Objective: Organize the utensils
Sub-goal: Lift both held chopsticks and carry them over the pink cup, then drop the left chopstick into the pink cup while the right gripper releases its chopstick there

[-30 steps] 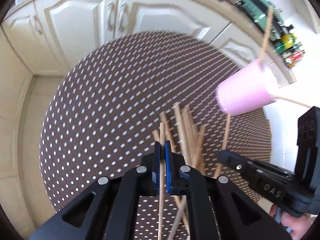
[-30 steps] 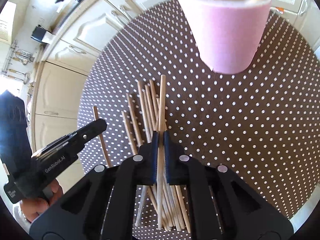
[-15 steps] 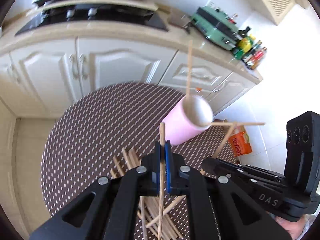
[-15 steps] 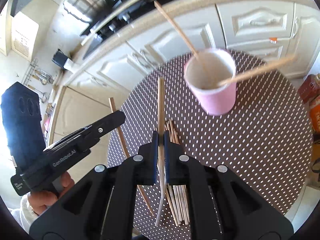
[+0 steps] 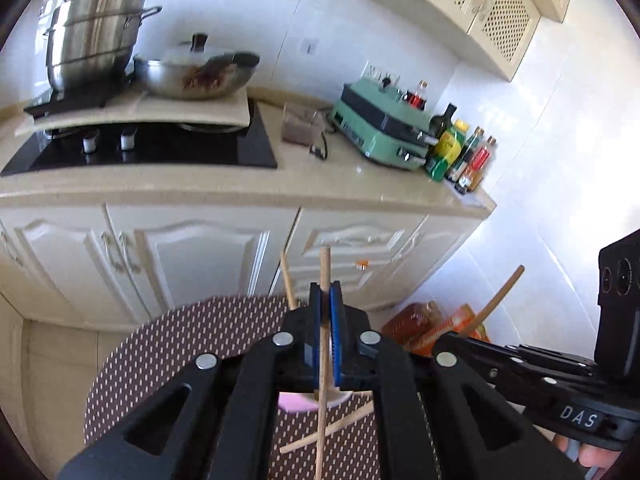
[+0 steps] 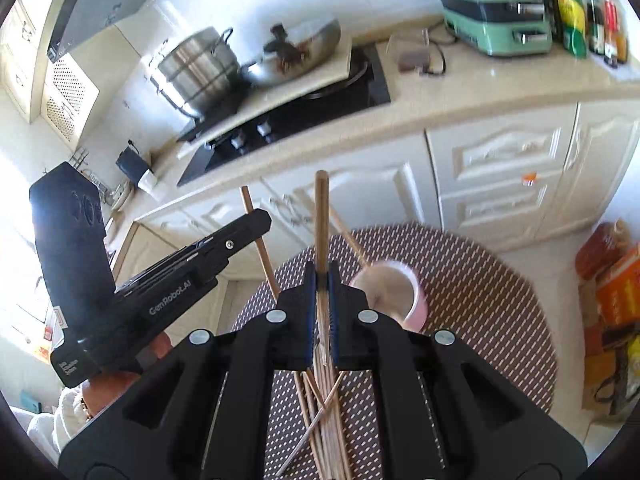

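My left gripper [image 5: 326, 292] is shut on one wooden chopstick [image 5: 324, 272], held upright above the round dotted table [image 5: 160, 344]. My right gripper [image 6: 320, 272] is shut on another wooden chopstick [image 6: 321, 216], also lifted high. The pink cup [image 6: 400, 294] stands on the table just right of the right gripper, with a chopstick [image 6: 348, 236] leaning in it. In the left wrist view only a sliver of the cup [image 5: 294, 402] shows under the jaws. A pile of loose chopsticks [image 6: 326, 412] lies on the table below the right gripper.
A kitchen counter [image 5: 280, 184] with hob, steel pots [image 5: 92, 36], a green appliance [image 5: 384, 128] and bottles [image 5: 460, 152] stands behind the table. White cabinet doors [image 5: 192, 256] are below it. Orange bags [image 6: 612, 280] sit on the floor at the right.
Both grippers have risen and tilted up with their chopsticks, from close over the pile to high above the table. The counter and wall now fill the views; the cup looks smaller.
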`<state>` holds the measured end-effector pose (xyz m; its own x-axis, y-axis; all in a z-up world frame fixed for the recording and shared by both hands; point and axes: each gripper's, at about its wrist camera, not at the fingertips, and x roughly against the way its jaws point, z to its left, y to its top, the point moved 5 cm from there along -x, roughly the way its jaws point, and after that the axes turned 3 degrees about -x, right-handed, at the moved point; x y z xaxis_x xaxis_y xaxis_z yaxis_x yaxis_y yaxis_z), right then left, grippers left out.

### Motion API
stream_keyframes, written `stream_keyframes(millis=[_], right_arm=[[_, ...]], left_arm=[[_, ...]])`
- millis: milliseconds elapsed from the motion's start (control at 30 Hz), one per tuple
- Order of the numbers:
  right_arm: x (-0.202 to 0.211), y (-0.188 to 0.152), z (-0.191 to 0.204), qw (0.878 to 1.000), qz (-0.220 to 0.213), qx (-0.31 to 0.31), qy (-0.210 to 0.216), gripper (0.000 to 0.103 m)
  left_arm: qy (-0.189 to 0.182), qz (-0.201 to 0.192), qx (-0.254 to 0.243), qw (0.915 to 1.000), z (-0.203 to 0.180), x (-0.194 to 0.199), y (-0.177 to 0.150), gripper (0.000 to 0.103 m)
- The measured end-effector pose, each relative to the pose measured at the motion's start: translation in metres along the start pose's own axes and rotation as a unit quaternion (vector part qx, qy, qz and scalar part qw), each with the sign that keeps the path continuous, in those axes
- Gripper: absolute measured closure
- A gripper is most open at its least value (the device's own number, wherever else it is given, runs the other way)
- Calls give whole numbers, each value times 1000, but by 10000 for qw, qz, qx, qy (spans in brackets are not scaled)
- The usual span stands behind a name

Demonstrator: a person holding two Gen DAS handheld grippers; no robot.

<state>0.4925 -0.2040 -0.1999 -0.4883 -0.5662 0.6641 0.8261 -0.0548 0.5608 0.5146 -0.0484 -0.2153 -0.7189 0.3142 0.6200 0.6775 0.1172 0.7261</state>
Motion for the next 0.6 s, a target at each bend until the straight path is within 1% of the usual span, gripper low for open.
stream_keyframes(millis=[33, 100, 200, 367, 500, 600], right_arm=[[3, 7, 0, 10000, -50, 17, 0, 97], [12, 16, -4, 10000, 3, 61, -55, 97], [18, 32, -9, 9998, -110, 110, -80, 97], [21, 48, -23, 9995, -172, 171, -188, 97], [16, 53, -33, 9993, -139, 214, -289, 97], [10, 53, -40, 9990, -89, 252, -357, 97]], left_arm=[[1, -91, 11, 10000, -3, -2, 7, 98], [73, -326, -4, 9994, -8, -5, 22, 98], [161, -627, 27, 9979, -11, -9, 37, 98], [408, -986, 35, 9943, -16, -18, 53, 98], [580, -1046, -27, 9928, -16, -32, 53, 98], [677, -976, -57, 9929, -14, -44, 47, 98]])
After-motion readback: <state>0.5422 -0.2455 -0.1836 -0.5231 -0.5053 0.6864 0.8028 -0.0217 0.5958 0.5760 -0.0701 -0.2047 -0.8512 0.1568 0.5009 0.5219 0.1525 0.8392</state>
